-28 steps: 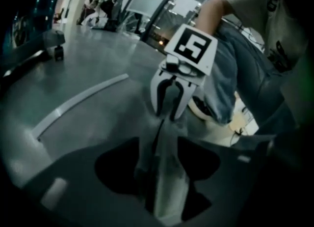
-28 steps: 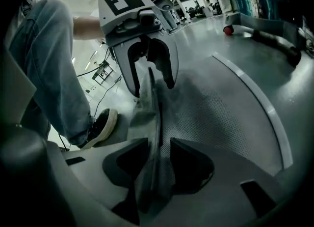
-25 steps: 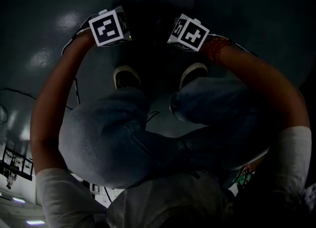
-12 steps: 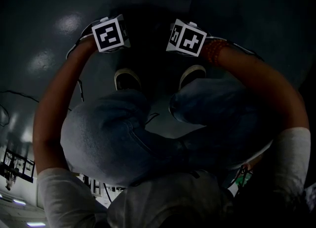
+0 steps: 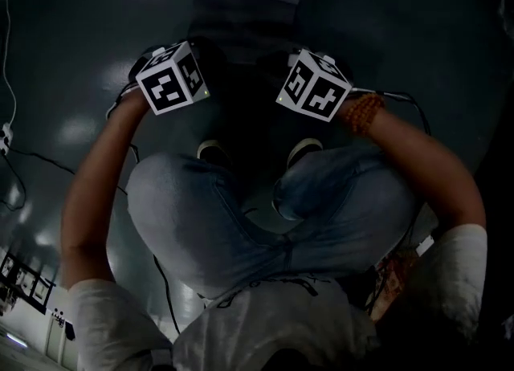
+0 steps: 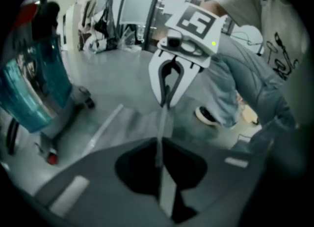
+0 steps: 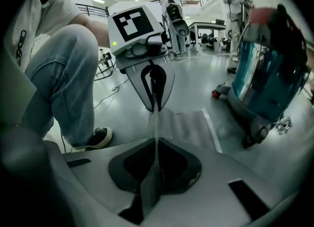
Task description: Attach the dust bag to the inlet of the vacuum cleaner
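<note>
The dust bag (image 6: 161, 127) is a thin pale sheet seen edge-on, stretched between my two grippers above the floor. My left gripper (image 6: 159, 172) is closing on one end, pads pressing the sheet. My right gripper (image 7: 154, 172) is closing on the other end (image 7: 154, 125) the same way. Each gripper view shows the opposite gripper pinching the bag: the right gripper (image 6: 167, 104), the left gripper (image 7: 153, 109). A ribbed grey part of the bag (image 7: 189, 125) spreads behind. The vacuum cleaner (image 6: 29, 83), a teal canister with a red top, stands on the floor (image 7: 267, 73). The dark head view shows both marker cubes (image 5: 171, 78), (image 5: 315, 84).
The person's legs in jeans (image 5: 233, 217) and shoes (image 7: 95, 137) are close behind the grippers. Cables (image 5: 16, 156) trail over the glossy grey floor at the left. Another person (image 7: 234, 5) and tables stand far off in the hall.
Both marker cubes have come up toward the head camera and tilted outward. The person's legs have shifted and the shoes now look smaller and farther away.
</note>
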The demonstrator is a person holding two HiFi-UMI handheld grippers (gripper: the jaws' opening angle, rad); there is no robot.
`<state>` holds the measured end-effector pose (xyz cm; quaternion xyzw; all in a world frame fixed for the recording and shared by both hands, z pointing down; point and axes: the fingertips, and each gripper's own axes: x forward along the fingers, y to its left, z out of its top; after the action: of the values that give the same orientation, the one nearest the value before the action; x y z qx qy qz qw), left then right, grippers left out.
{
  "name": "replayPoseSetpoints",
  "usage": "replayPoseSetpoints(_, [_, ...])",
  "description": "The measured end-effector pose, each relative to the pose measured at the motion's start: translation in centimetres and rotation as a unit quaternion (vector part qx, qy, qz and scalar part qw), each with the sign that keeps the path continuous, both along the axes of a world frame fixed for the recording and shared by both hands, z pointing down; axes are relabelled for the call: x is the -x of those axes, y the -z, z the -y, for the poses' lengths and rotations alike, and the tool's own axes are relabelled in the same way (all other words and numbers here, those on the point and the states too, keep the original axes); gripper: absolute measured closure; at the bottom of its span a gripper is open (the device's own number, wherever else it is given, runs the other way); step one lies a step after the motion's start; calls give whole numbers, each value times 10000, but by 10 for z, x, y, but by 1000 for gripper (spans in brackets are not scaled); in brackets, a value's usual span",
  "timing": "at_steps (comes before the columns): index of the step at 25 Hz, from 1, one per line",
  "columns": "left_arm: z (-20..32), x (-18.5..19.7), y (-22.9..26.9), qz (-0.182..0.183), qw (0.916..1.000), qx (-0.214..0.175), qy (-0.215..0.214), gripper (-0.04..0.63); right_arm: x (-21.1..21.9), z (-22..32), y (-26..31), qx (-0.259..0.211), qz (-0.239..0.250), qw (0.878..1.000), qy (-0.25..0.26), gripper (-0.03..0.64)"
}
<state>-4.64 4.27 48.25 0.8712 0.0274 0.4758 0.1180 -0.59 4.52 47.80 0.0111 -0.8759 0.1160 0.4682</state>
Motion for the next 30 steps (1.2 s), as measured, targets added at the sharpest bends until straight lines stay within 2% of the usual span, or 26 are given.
replayPoseSetpoints(5, [38, -5, 81, -59, 9969, -763, 191, 569, -7, 40, 80, -894, 238, 9951, -354, 586])
replayPoseSetpoints(9, [76, -14, 144, -170, 9884, -1414, 527, 568, -18, 79, 145, -1828, 309, 9814, -504, 586])
replayPoseSetpoints(13, [119, -26, 192, -130, 9793, -1918, 627, 568, -31, 120, 191, -2407, 378, 9672, -722, 586])
replayPoseSetpoints(23, [207, -23, 242, -151, 9665, -2331, 1062, 566, -25, 207, 241, -3143, 252, 9437, -1002, 586])
replayPoseSetpoints(30, [247, -23, 243, -153, 9579, -2639, 1123, 561, -26, 243, 243, -3455, 28, 9320, -1096, 586])
